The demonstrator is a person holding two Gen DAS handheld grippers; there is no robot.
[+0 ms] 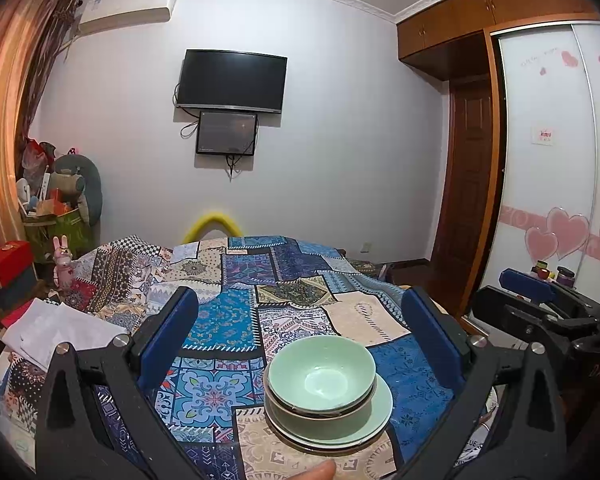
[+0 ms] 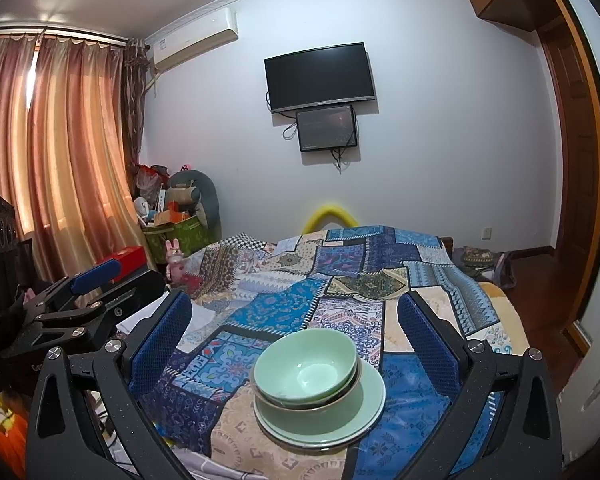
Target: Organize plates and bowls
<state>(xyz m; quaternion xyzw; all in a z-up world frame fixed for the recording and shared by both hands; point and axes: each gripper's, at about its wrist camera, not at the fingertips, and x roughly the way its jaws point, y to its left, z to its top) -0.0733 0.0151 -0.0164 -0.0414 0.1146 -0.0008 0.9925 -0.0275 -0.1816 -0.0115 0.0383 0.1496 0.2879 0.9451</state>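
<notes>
A stack of pale green dishes sits on the patchwork cloth: a small bowl (image 1: 320,372) nested in a larger bowl (image 1: 324,416), on stacked plates (image 1: 382,400). The same stack shows in the right wrist view, bowl (image 2: 306,364) over plates (image 2: 370,396). My left gripper (image 1: 304,336) is open and empty, its blue pads either side of the stack and held back from it. My right gripper (image 2: 296,332) is open and empty, likewise framing the stack. The right gripper also shows at the right edge of the left wrist view (image 1: 540,304), and the left gripper at the left of the right wrist view (image 2: 80,292).
The patchwork cloth (image 1: 236,272) covers a raised surface. White folded cloth (image 1: 56,332) lies at its left edge. A red box (image 1: 8,264), a pink rabbit toy (image 1: 62,264) and a cluttered green bin (image 1: 60,228) stand left. A wardrobe (image 1: 548,160) is at the right.
</notes>
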